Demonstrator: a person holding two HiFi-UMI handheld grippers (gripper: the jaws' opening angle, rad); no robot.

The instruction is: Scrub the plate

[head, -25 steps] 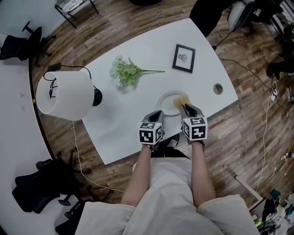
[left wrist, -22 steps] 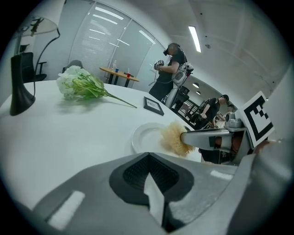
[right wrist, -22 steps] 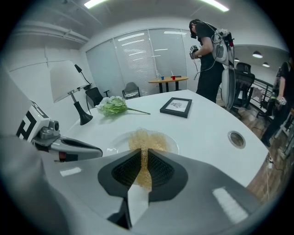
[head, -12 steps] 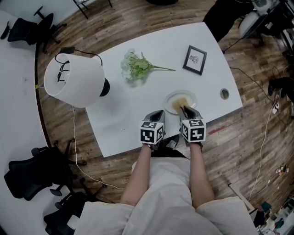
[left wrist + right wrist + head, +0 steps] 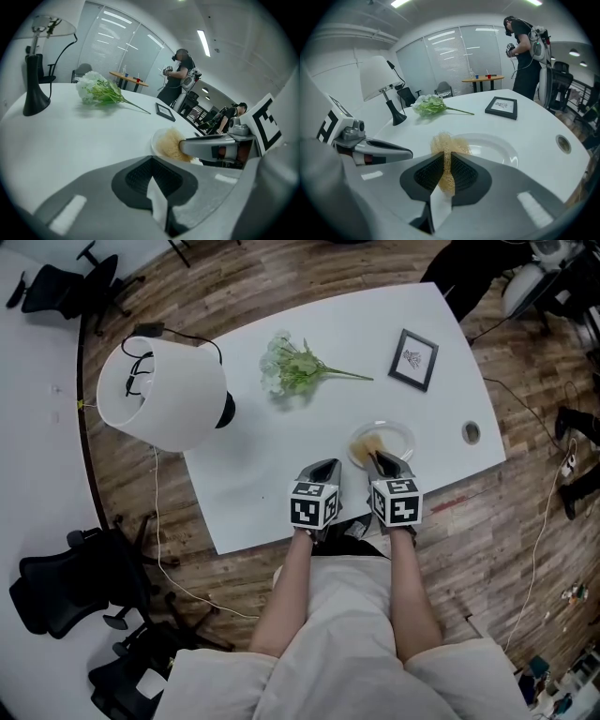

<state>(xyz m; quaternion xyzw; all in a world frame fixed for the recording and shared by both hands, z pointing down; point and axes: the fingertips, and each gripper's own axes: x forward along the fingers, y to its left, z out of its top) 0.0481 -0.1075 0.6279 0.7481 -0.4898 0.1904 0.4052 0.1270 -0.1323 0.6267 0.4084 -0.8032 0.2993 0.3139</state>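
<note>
A white plate [image 5: 398, 435] lies near the front edge of the white table [image 5: 262, 465]. My right gripper [image 5: 379, 461] is shut on a tan mesh scrubber [image 5: 367, 449], which rests on the plate's left part. In the right gripper view the scrubber [image 5: 447, 146] sticks out between the jaws over the plate [image 5: 497, 149]. My left gripper [image 5: 324, 471] hovers just left of the plate, shut with nothing in it. From the left gripper view, the plate [image 5: 157, 138], the scrubber [image 5: 170, 145] and the right gripper's finger [image 5: 211, 146] show on the right.
A white lamp [image 5: 164, 395] stands at the table's left end. A bunch of green and white flowers [image 5: 293, 367] and a small framed picture [image 5: 414, 359] lie further back. A round cable hole [image 5: 472, 432] sits right of the plate. People stand in the background.
The scrubber has slid from the plate's right part to its left part. The head view has shifted, so the table sits further right in the picture. Left gripper stays shut beside the plate.
</note>
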